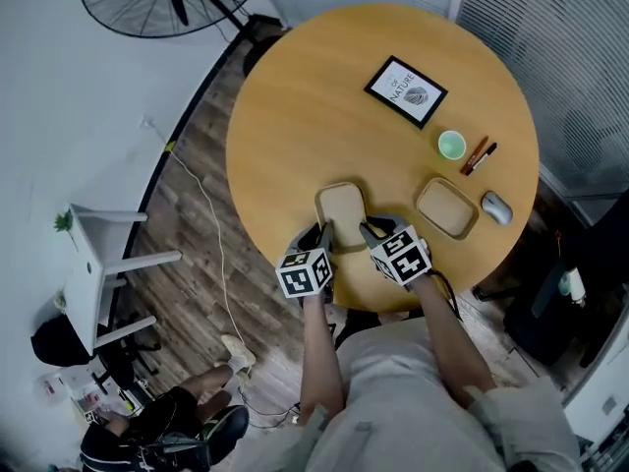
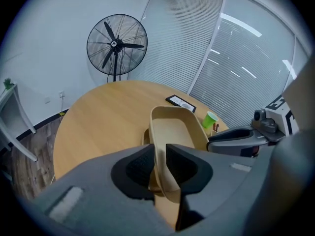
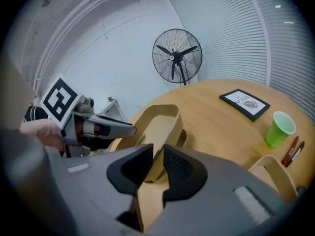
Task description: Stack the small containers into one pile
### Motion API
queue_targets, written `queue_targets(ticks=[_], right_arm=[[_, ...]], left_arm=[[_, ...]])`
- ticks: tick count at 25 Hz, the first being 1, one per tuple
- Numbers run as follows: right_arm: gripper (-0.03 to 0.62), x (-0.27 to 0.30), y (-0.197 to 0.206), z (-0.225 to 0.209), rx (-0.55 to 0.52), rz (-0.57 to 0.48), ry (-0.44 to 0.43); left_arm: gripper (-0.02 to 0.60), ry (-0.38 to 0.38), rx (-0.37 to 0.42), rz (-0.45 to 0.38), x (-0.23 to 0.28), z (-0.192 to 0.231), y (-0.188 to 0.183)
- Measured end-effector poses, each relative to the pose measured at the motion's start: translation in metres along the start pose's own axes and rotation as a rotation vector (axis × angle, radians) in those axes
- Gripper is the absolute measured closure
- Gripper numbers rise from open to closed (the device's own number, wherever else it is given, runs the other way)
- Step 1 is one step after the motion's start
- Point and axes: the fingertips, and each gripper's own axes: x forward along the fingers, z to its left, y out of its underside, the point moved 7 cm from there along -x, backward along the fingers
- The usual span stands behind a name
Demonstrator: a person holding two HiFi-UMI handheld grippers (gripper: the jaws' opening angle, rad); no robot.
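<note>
From the head view, both hand-held grippers meet at the near edge of the round worktop (image 1: 295,116). The left hand-held gripper (image 1: 324,234) and the right hand-held gripper (image 1: 369,232) each grasp one side of a tan container (image 1: 341,209). A second container (image 1: 447,207) sits alone to the right, well apart, near a grey mouse (image 1: 497,207). I'd judge the pile barely begun, with that lone container yet to be added.

In the left gripper view, the left hand-held gripper (image 2: 160,163) is clenched on the thin side wall of the tan container (image 2: 174,132). It is a shallow, rounded-rectangle tray with smooth, plain walls. Under it peeks the rim of a lower container (image 2: 145,136), so two look nested or nearly so; I cannot tell if the upper one is fully seated.

In the right gripper view, the right hand-held gripper (image 3: 157,163) pinches the opposite wall of the tan container (image 3: 157,124). The lower container (image 3: 186,137) shows beneath, and the second container (image 3: 275,176) waits at the right.
</note>
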Motion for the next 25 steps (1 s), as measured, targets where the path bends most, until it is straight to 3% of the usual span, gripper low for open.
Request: queue_targets(ticks=[13,25], right_arm=[[0.534,0.017,0.008,-0.012,0.093,0.014,0.038],[0.533,0.024,0.018,-0.004,0.12,0.059,0.029]], left_arm=[[0.505,0.065,0.013,0.089,0.028,0.012,0.011],[0.505,0.078,-0.002,0.097,0.026,0.021,0.014]])
